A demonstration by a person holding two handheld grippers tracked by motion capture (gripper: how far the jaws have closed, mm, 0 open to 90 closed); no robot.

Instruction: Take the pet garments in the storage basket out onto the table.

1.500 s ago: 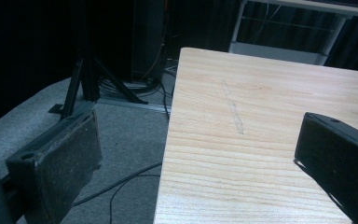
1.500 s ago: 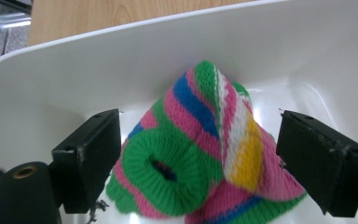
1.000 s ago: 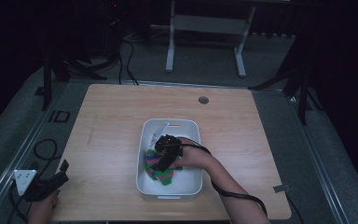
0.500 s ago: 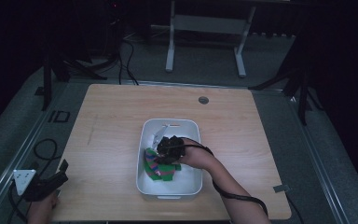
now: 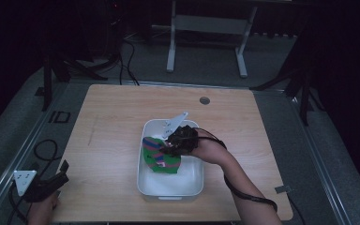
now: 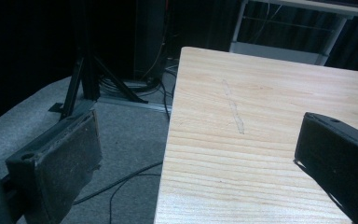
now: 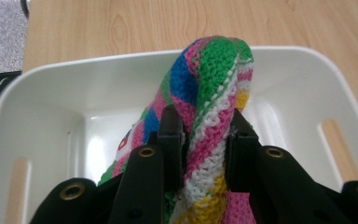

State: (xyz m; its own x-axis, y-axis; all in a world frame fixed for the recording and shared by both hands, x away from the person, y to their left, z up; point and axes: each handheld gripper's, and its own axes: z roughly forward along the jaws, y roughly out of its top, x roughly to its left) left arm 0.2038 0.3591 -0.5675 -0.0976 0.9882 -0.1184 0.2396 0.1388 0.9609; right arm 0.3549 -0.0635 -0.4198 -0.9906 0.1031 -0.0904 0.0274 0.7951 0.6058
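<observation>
A crocheted cloth (image 5: 161, 157) in green, pink, blue, white and yellow hangs partly lifted inside a white tub (image 5: 171, 187) at the table's middle front. My right gripper (image 5: 171, 145) is shut on a fold of it; its jaws have just been closing with the cloth between them. In the right gripper view the two pads squeeze the crocheted cloth (image 7: 209, 107), which bulges above them over the white tub (image 7: 51, 84). My left gripper (image 5: 51, 183) rests off the table's front left corner, and the left gripper view shows its jaws (image 6: 200, 168) wide apart with nothing between them.
The wooden table (image 5: 122, 117) has a round grommet (image 5: 205, 100) near its far edge. Cables (image 5: 42, 150) lie on the grey floor to the left. A white desk frame (image 5: 206, 28) stands beyond the table. Black stand legs (image 6: 81, 79) rise left of the table.
My right gripper has shut on the cloth and risen, pulling a fold up out of the tub so the cloth spreads out below. The left gripper has stayed still.
</observation>
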